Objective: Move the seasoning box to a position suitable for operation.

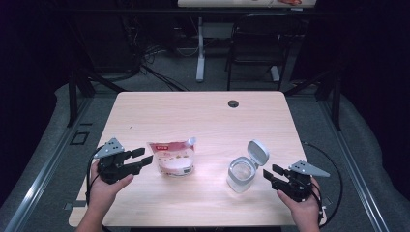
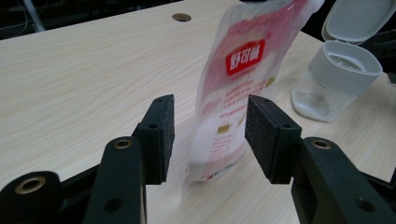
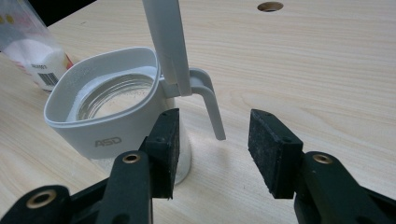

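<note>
Both grippers sit at the near edge of the table (image 1: 145, 111), jaws wide and holding nothing. We note the left gripper (image 1: 138, 159) just beside the standing pouch (image 1: 171, 158); the right gripper (image 1: 271, 173) is near the jar (image 1: 240, 175), whose lid (image 1: 257, 152) stands flipped open. The pouch looks light and narrow-based, so a one-sided nudge may topple it. Whether it is already opened, we cannot tell. Knocking the raised lid may tip the jar.
</note>
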Demonstrator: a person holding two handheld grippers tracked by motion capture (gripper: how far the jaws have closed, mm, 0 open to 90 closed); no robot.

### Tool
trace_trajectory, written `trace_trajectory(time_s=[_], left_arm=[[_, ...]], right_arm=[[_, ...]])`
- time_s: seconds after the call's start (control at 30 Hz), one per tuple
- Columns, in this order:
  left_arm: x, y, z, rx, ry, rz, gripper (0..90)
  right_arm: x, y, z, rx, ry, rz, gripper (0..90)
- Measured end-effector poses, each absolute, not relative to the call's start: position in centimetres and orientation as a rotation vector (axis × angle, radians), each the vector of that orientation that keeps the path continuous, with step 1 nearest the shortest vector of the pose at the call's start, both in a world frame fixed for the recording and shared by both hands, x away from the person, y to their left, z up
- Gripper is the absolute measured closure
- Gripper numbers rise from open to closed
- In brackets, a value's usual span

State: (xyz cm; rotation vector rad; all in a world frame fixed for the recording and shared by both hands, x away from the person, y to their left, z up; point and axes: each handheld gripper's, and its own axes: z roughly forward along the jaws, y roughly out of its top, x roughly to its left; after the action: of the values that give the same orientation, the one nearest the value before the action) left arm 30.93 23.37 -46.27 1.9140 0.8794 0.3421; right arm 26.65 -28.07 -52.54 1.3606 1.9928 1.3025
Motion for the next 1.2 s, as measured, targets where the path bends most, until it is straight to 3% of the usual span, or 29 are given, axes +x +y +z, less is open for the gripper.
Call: trace_trajectory(time_s=[0.47, 1.2], left_arm=[[32.4, 21.3, -45.1, 1.929, 0.874, 0.359, 58.0], [32.2, 22.2, -45.4, 1.906, 0.872, 0.358, 65.0]], right_arm=[[26.5, -28.3, -52.0, 1.355, 1.987, 1.321, 53.2], [26.6, -23.1, -43.8, 1.014, 2.015, 1.364, 53.6]])
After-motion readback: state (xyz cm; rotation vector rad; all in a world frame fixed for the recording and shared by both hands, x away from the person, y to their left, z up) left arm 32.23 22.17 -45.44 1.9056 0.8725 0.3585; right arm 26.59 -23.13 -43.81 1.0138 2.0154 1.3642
